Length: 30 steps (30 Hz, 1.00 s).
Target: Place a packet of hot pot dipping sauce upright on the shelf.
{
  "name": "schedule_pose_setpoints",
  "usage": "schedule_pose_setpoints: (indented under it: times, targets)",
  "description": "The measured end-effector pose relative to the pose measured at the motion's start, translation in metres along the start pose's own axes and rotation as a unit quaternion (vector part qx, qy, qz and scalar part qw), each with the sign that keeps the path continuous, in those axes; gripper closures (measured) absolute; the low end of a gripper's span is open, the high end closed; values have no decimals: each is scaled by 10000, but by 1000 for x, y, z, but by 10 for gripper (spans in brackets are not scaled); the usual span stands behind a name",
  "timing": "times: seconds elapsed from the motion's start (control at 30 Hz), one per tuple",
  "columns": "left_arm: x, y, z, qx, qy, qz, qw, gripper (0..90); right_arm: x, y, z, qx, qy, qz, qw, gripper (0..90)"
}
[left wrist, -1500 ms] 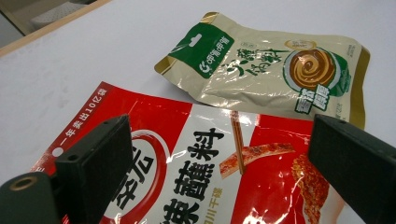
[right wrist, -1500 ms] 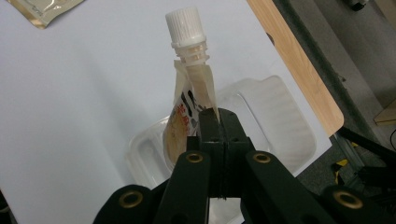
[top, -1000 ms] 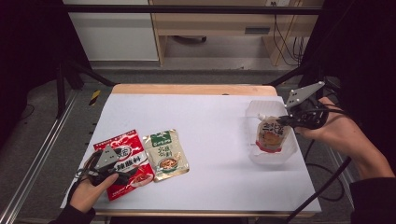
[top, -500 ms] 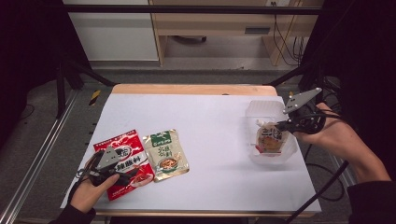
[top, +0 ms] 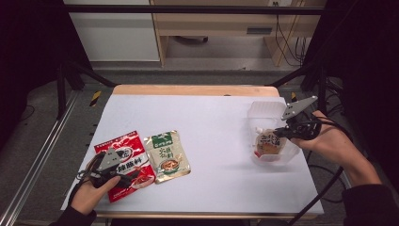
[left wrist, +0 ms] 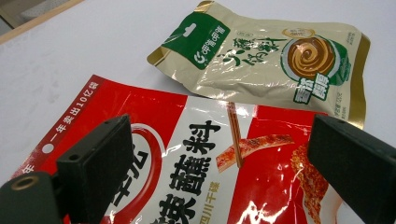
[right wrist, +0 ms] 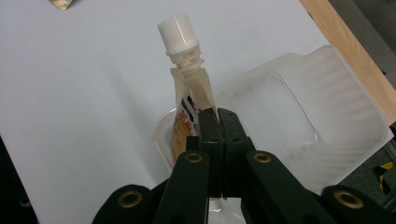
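A red sauce pouch (top: 128, 147) lies at the table's front left, with a green-and-gold pouch (top: 166, 155) beside it. My left gripper (top: 123, 175) rests over the red pouch (left wrist: 210, 154), jaws wide open with nothing between them; the green-and-gold pouch (left wrist: 271, 60) lies just beyond. At the right, my right gripper (top: 281, 133) is shut on the edge of a small spout pouch (top: 269, 143) with a white cap (right wrist: 177, 32). It holds that pouch low inside a clear plastic container (top: 261, 109). In the right gripper view the jaws (right wrist: 217, 116) pinch the pouch (right wrist: 189, 100) just below its spout, over the container (right wrist: 327, 116).
A white sheet (top: 211, 117) covers the table, whose wooden far edge (top: 188, 89) shows behind it. A metal rail (top: 37, 160) runs along the left side. Black stand legs (top: 70, 75) rise at the back corners. A cable (top: 324, 188) trails off the front right corner.
My right gripper has come down with the spout pouch, lowering it into the clear container. The left gripper has kept still over the red pouch.
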State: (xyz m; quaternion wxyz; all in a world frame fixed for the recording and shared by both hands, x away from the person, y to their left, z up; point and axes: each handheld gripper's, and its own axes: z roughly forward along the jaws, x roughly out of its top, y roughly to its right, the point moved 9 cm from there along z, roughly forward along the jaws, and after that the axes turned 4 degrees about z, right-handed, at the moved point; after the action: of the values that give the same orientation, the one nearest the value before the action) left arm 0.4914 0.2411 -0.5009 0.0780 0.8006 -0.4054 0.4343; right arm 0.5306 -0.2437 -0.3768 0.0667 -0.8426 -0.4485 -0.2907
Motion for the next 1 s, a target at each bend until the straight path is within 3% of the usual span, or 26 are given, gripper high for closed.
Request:
schedule_pose_setpoints:
  times: [1.0]
  targets:
    - [0,3,2,-94,-27,20,9999,69,-25,8,5,27,-57,236,9997,899]
